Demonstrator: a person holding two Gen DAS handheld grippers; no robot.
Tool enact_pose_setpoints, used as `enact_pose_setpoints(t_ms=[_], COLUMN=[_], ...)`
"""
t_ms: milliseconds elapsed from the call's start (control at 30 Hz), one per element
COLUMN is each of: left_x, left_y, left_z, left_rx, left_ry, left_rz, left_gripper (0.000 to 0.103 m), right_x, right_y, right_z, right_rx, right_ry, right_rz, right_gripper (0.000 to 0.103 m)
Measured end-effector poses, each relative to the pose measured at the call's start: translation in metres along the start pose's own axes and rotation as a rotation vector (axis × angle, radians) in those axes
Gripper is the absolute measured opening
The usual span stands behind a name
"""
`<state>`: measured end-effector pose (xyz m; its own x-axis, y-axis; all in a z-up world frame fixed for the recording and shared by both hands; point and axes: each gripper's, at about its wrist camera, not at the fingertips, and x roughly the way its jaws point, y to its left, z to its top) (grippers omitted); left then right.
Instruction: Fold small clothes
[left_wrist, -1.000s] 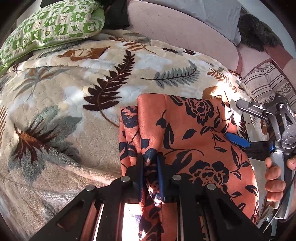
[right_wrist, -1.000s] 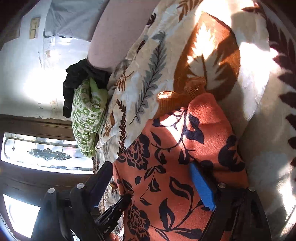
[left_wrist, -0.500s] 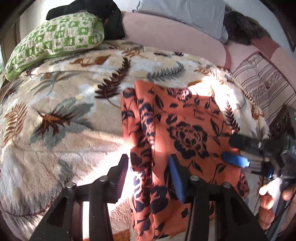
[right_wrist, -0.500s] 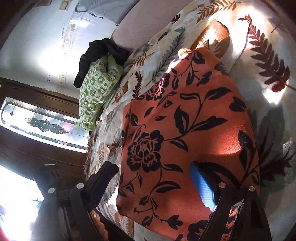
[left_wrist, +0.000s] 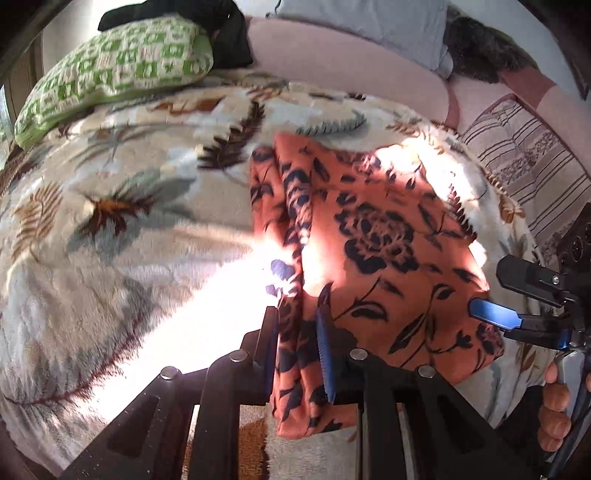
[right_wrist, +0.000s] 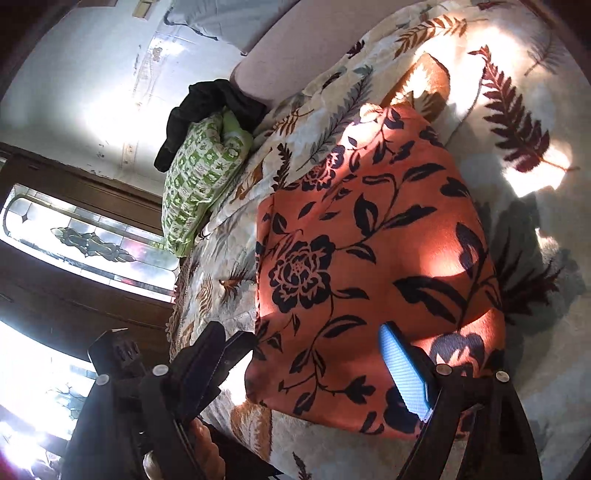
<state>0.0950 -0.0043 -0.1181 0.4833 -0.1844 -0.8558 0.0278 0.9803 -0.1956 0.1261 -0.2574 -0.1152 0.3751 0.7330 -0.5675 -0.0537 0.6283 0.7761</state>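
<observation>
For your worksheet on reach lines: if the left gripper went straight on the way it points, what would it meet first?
Most likely the left gripper meets the orange floral-print cloth, whose bunched edge already sits between its jaws; depth is unclear.

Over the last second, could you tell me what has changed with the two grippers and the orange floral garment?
The left gripper let go of the orange floral garment, opened wide, and its jaws have now narrowed around the bunched left edge again. The right gripper stayed open at the garment's right edge. The garment remains folded on the leaf-print blanket.
</observation>
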Motion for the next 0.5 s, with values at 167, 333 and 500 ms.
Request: enact_pose_setpoints(t_ms=[167, 333, 500], left_x=[-0.01, -0.001, -0.021], left_y=[0.012, 0.009, 0.015], left_z=[-0.005, -0.022, -0.02], left_rx=[-0.064, -0.023, -0.076], left_ry=[-0.026, -0.012, -0.029], left_rz=[-0.032, 0.007, -0.024], left_gripper=[0.025, 0.034, 0.041], right_x=[0.002, -0.013, -0.014], right_y=[-0.014, -0.004, -0.015], right_z=[-0.009, -0.027, -0.034], right_rx=[0.047, -0.017, 0.02], right_ry=[0.014, -0.015, -0.018], right_rz=[-0.002, 0.004, -0.007], right_gripper=[0.087, 0.088, 0.088])
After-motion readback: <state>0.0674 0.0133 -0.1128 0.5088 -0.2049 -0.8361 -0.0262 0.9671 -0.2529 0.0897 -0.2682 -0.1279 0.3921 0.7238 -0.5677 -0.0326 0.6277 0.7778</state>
